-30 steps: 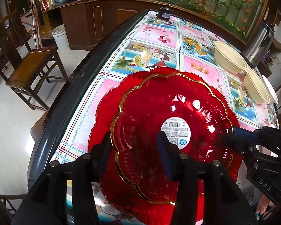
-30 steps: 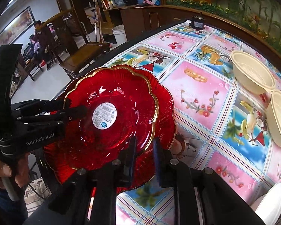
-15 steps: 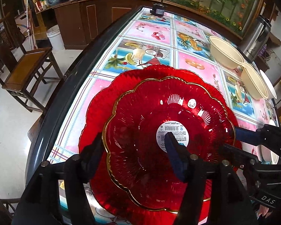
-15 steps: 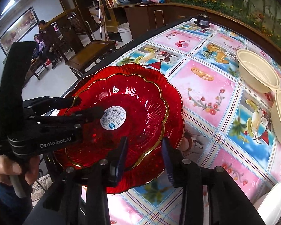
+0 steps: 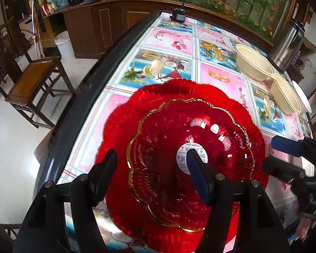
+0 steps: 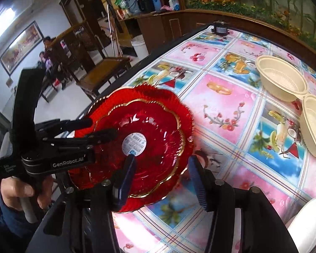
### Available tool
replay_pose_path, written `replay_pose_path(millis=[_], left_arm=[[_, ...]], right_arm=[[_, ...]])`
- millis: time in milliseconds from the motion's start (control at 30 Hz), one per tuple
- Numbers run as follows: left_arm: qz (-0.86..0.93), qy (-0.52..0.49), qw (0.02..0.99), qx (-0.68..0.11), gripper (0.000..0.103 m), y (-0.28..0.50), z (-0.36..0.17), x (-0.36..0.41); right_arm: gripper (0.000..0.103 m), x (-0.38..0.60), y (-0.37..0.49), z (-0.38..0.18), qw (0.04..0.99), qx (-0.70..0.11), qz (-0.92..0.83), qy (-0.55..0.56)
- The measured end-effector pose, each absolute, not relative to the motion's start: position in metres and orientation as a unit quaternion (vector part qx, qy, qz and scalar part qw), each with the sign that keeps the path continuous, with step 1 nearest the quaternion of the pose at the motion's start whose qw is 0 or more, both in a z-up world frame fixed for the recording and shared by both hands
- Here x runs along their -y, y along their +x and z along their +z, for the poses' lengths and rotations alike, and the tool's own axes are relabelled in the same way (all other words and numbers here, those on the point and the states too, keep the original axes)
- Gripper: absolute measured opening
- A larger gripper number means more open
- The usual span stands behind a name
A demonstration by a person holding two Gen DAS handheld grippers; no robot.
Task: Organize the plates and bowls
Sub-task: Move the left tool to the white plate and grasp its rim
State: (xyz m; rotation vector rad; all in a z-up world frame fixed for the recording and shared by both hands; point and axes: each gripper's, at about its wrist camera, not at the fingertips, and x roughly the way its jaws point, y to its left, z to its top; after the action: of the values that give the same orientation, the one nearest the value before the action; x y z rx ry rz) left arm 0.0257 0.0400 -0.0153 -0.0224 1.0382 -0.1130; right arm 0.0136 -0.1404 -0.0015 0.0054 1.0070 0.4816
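The smaller red plate (image 5: 191, 164) sits nested in the larger red plate (image 5: 179, 109), gold rims roughly concentric, the pair lying at the worktop's (image 5: 170, 42) near left corner, with the larger plate's rim reaching close to the dark left edge. The stacking step looks as good as done; what remains is a clean release. The right gripper (image 6: 162, 175) has its jaws opening, the plates' near rim between them but neither pad pressing on it. The left gripper (image 5: 149, 168) straddles the smaller plate's left rim with jaws apart, one finger outside the rim and the other over the label (image 5: 192, 158), and does not appear to clamp it. To finish well, I would draw both grippers straight back off the rims before lifting, so no pad drags the top plate off centre or nudges the stack toward the left edge, where there is little margin. Open room lies toward the middle of the worktop. Two cream bowls (image 6: 282, 82) stand well apart near the far right edge, with a white plate (image 6: 309, 225) at the near right edge.
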Motion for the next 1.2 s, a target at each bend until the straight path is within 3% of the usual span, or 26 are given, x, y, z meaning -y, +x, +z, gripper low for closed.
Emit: replay_pose_path(millis=[367, 767, 1033, 1100, 1200], left_arm=[[-0.073, -0.031, 0.893, -0.443, 0.067, 0.005, 0.014, -0.029], [-0.195, 0.037, 0.879, -0.433, 0.067, -0.016, 0.025, 0.087], [-0.264, 0.073, 0.851, -0.449, 0.067, -0.037, 0.009, 0.158], [-0.276, 0.083, 0.841, -0.457, 0.067, -0.04, 0.002, 0.172], [-0.283, 0.088, 0.834, -0.466, 0.067, -0.043, -0.003, 0.185]], right_arm=[[0.053, 0.206, -0.014, 0.008, 0.876, -0.421, 0.218, 0.089], [0.053, 0.322, -0.081, 0.033, 0.93, -0.314, 0.121, 0.146], [0.055, 0.405, -0.122, 0.014, 0.932, -0.319, 0.014, 0.169], [0.052, 0.419, -0.123, 0.003, 0.921, -0.335, 0.01, 0.197], [0.025, 0.43, -0.12, -0.012, 0.906, -0.359, 0.008, 0.224]])
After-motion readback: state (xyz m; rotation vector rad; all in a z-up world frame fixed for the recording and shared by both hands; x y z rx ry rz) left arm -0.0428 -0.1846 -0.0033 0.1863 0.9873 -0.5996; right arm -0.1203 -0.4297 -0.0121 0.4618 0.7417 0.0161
